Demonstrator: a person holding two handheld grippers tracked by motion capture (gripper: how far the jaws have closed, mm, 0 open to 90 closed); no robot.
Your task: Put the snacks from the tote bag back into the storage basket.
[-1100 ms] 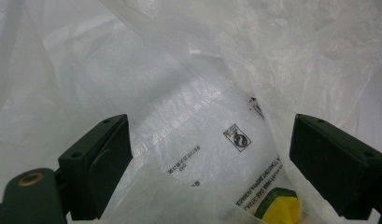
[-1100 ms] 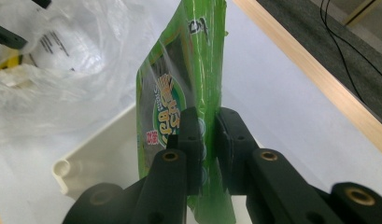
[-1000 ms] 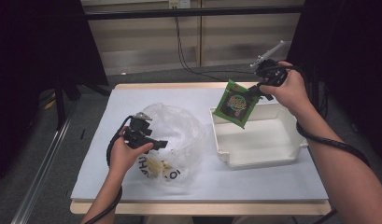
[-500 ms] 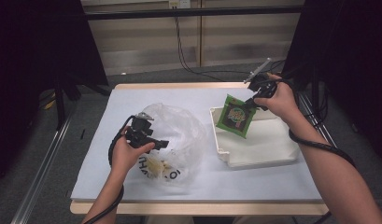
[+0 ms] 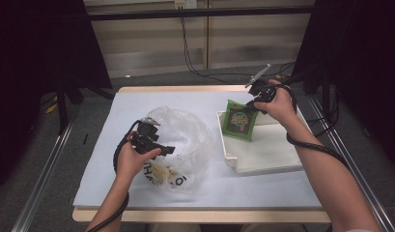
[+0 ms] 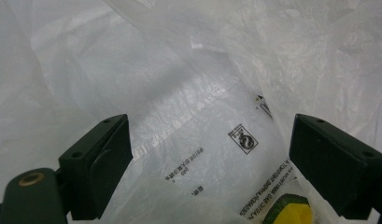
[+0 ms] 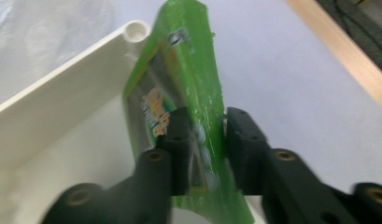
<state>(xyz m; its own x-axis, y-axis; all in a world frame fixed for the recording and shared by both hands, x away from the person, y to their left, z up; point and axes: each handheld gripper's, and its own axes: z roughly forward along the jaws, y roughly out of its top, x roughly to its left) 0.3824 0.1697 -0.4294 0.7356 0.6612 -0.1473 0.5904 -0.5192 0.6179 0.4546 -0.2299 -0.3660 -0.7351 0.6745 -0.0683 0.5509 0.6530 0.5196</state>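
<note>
This looks like a lab or recording room rather than a home. The worktop (image 5: 209,188) wears a pale blue cover and stands between metal rails (image 5: 40,179), with black curtains (image 5: 35,58) at both sides and loose cables (image 5: 192,53) trailing down the panelled wall.

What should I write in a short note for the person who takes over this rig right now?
Right gripper: jaws just been opening, green snack packet between them, standing in the white tray; whether the pads still press it is unclear.
Left gripper: open, jaws inside the clear plastic bag on the table.
Done: packet brought into the tray.
Left: release it fully; a yellow-green item is in the bag, probably next.
</note>
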